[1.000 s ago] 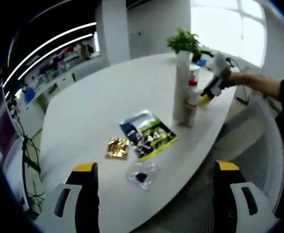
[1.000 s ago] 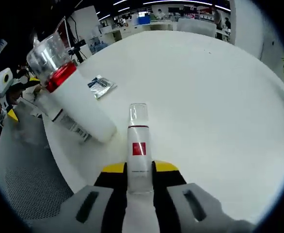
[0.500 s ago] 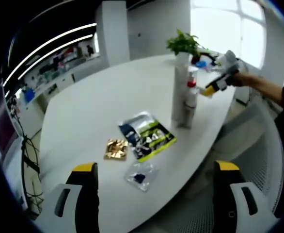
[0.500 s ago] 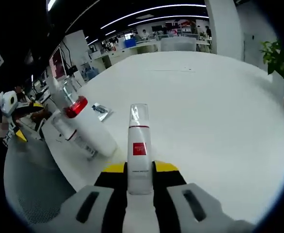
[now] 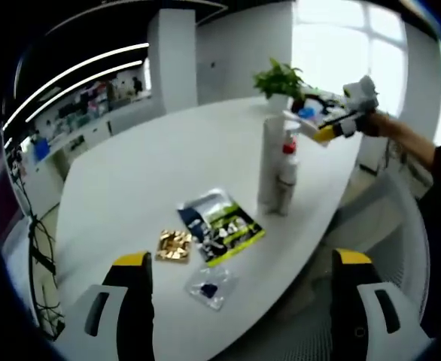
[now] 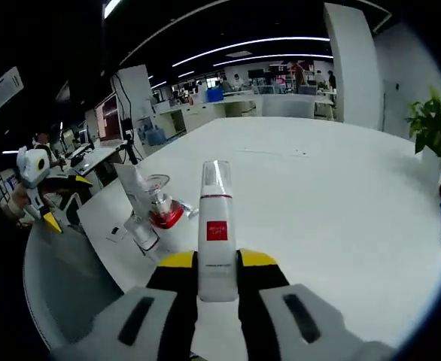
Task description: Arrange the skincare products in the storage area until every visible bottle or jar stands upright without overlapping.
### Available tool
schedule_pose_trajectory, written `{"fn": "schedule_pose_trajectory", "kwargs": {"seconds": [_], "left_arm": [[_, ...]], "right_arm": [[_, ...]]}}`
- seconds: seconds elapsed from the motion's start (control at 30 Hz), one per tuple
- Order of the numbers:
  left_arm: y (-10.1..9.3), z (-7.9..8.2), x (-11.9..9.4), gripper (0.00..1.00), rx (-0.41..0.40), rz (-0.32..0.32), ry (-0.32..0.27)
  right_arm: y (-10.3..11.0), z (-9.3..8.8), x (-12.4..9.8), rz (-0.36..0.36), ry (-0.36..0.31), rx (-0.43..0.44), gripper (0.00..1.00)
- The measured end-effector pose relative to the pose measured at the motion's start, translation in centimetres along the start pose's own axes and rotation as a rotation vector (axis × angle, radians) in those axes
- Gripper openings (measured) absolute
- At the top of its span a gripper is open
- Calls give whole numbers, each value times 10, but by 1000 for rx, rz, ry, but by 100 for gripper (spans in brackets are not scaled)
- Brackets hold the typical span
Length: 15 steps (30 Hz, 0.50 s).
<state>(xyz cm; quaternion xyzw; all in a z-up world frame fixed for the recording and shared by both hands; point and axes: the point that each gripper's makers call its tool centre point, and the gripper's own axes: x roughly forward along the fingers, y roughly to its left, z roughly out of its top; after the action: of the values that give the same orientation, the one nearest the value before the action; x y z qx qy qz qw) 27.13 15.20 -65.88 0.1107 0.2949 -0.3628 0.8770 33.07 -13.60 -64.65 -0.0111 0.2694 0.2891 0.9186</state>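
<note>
Right hand-held gripper clamps the white bottle at centre frame, lifted off the counter. Left hand-held gripper is spread, empty. Risk: setting it down near the two upright bottles could topple them.

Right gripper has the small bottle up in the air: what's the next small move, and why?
Probably lower it upright onto bare table beside the two standing bottles. The right gripper is shut on the white bottle with the red label, held clear above the tabletop, while the left gripper is open.
</note>
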Motion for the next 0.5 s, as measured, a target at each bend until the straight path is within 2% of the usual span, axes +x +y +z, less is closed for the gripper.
{"fn": "schedule_pose_trajectory", "kwargs": {"seconds": [0.17,0.5], "left_arm": [[-2,2,-2,97,1,-5,-5],[-8,12,-2,97,-18,-31,-57]], "right_arm": [[17,21,-10,26,-62,-21,18],[57,43,-15,109,-125,-47,18]]}}
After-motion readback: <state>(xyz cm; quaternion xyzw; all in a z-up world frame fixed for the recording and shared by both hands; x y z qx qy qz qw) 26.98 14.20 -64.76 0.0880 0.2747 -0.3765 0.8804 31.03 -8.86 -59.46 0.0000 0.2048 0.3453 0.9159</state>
